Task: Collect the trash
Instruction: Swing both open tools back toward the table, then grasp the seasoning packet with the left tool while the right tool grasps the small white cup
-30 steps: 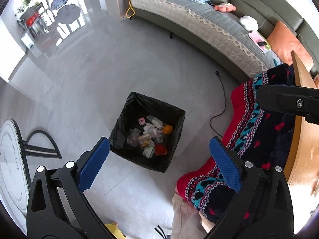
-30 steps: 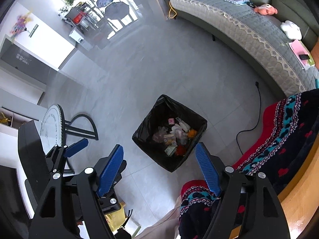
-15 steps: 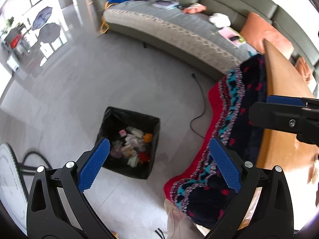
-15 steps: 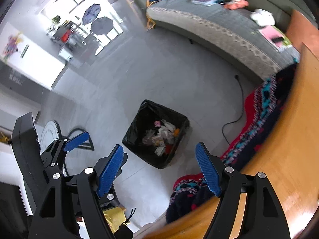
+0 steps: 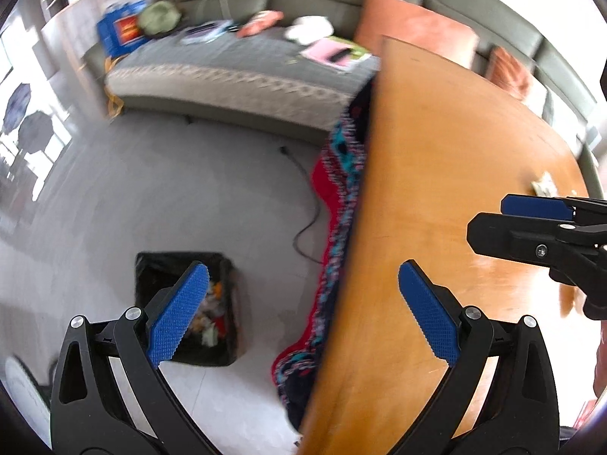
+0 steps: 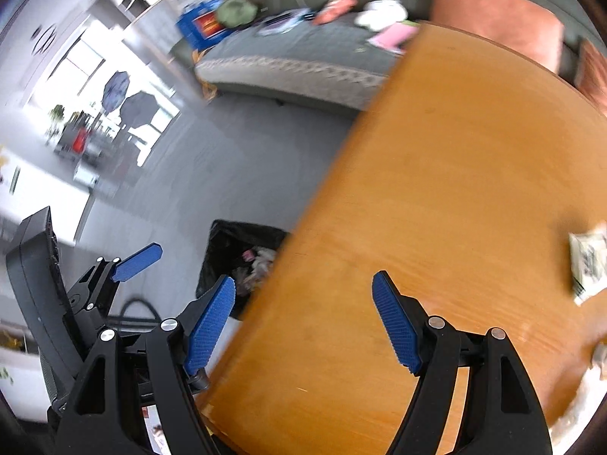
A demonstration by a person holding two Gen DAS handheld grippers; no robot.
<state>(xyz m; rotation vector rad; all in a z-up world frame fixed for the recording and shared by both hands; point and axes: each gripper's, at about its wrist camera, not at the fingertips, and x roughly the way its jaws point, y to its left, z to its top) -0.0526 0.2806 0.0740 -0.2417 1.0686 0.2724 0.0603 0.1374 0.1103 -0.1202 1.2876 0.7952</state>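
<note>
One crumpled white printed wrapper [image 6: 588, 261] lies on the orange wooden table [image 6: 436, 189]: judged light, soft; pinch its near edge. Left gripper [image 5: 303, 314] and right gripper [image 6: 305, 322] gape empty.

Glossy wooden table [image 6: 436, 189], black plastic bin liner [image 5: 151, 273], shiny tiled floor [image 5: 170, 197], knitted cloth [image 5: 337, 189].

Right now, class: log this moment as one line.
left tool: open, empty | right tool: open, empty | wrapper: on table | bin: on floor
</note>
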